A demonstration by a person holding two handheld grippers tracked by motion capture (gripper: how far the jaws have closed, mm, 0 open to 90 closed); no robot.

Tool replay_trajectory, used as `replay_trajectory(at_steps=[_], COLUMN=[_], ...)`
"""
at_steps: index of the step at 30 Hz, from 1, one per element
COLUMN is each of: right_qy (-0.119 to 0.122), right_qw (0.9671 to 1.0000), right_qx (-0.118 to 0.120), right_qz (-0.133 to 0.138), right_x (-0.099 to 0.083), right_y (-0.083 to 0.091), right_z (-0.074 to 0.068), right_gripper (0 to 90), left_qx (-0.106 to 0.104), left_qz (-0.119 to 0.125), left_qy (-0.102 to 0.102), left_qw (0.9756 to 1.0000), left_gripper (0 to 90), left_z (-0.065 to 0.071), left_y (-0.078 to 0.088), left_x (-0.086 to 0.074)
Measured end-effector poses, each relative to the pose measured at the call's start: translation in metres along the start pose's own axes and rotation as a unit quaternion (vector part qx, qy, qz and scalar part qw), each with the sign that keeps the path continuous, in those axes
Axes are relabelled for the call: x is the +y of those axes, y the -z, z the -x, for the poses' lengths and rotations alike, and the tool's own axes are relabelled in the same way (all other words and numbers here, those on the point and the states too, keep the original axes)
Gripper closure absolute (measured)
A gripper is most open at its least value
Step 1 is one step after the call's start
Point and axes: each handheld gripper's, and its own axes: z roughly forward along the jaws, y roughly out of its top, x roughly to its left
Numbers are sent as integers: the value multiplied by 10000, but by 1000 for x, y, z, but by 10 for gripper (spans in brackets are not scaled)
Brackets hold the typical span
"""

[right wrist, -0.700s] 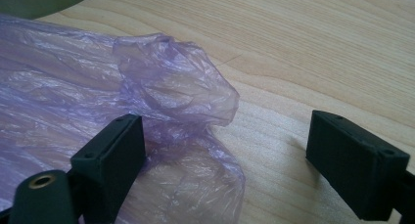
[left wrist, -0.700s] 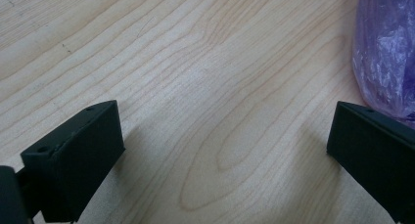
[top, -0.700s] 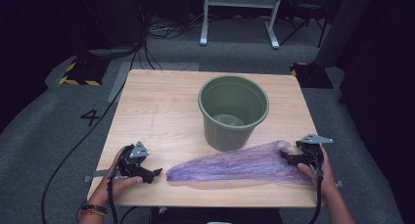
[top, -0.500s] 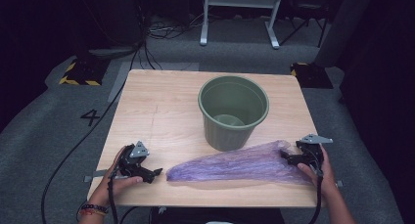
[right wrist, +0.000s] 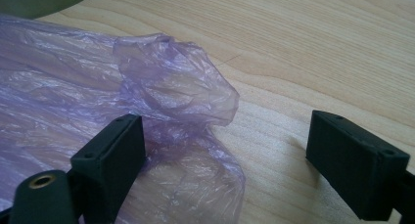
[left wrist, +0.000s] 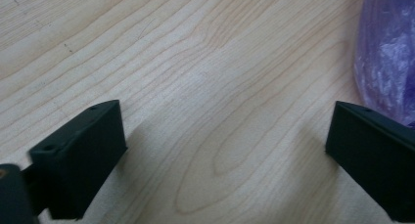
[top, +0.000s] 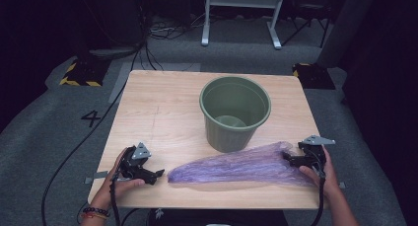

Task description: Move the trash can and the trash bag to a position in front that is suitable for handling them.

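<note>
The purple plastic bag (top: 241,165) lies flat on the tabletop (top: 162,117), its long axis running between both tongs. The right tongs (top: 291,159), spread apart, straddle its crumpled end; the left tongs (top: 156,175), also apart and empty, sit just short of the other end.

High view: light wooden tabletop (top: 162,112) evenly lit from above, surrounding floor and background dim, near black at sides. Soft shadow inside dark green plastic bucket (top: 235,112). Overall soft, low detail. Gripper views: bright, wood grain sharp, soft shadows under jaws; translucent purple plastic bag (right wrist: 98,87) shows mild sheen; jaws slightly blurred.
</note>
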Motion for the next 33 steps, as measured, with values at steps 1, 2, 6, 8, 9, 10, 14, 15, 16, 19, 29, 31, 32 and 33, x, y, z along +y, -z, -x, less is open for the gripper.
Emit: replay_trajectory(at_steps=[1,2,6,8,9,10,14,15,16,19,29,31,32,33], right_qy=[8,8,10,10,9,9,11,9,7,7,12,12,12,10], right_qw=[10000,10000,10000,10000,10000,10000,10000,10000,10000,10000,10000,10000,10000,10000], right_qx=[6,6,6,6,4,6,5,6,5,5,13,13,13,13], right_qz=[0,0,0,0,-1,0,0,0,-1,0,-2,-2,-1,-2], right_x=[0,0,0,0,0,0,0,0,0,0,0,0,0,0], right_y=[0,0,0,0,0,0,0,0,0,0,0,0,0,0], right_z=[0,0,0,0,0,0,0,0,0,0,0,0,0,0], right_gripper=[145,145,145,145,145,145,145,145,145,145,145,145,145,145], left_qx=[-62,-71,-86,-56,-56,-43,-22,-29,-62,-100,-345,-417,-474,-513], left_qz=[97,90,-2,5,5,26,147,194,239,283,120,99,88,106], left_qy=[93,93,-86,-87,-87,-55,-74,-48,-36,-114,-497,-587,-651,-668], left_qw=[9999,9999,9999,9999,9999,10000,9999,9998,9997,9995,9981,9974,9967,9964], left_gripper=[204,208,154,162,162,165,173,178,178,175,170,170,174,181], left_z=[1,2,10,11,11,11,12,13,14,18,42,45,46,47], left_y=[0,-1,-6,-6,-6,-6,-2,-1,0,1,-1,-3,-3,-3], left_x=[1,2,6,7,7,7,10,11,12,16,27,28,28,28])
